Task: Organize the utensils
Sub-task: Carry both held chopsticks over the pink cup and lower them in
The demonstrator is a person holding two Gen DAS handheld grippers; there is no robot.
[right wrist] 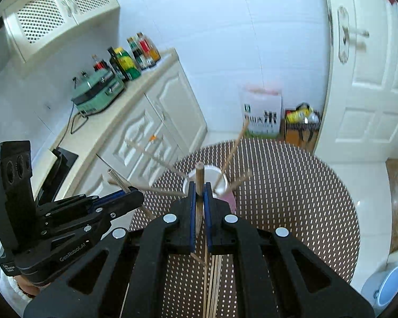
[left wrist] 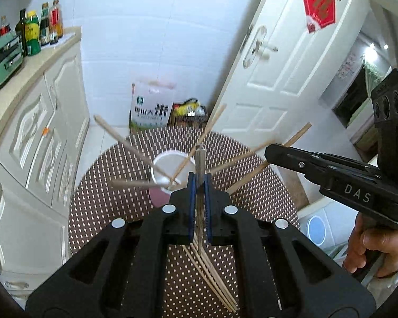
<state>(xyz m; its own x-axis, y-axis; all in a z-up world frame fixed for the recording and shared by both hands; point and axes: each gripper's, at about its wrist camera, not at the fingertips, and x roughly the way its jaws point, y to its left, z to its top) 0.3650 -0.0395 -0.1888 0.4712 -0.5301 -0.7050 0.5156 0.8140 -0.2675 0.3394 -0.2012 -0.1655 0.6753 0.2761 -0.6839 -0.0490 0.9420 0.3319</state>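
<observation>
Both tongs are clamped: I see the left tongs (left wrist: pixel 199 185) gripping a metal chopstick (left wrist: pixel 199 164) and the right tongs (right wrist: pixel 199 194) gripping a wooden chopstick (right wrist: pixel 199 177), each above the dotted worktop (left wrist: pixel 252 212). Beyond them a white cup (left wrist: pixel 169 171) holds splayed chopsticks (left wrist: pixel 124 137); loose ones (left wrist: pixel 215 273) lie beneath.

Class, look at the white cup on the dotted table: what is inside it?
Several wooden chopsticks stand in the white cup, fanning outward over its rim. The cup's bottom and the sticks' lower ends are hidden by its wall and the left gripper.
</observation>
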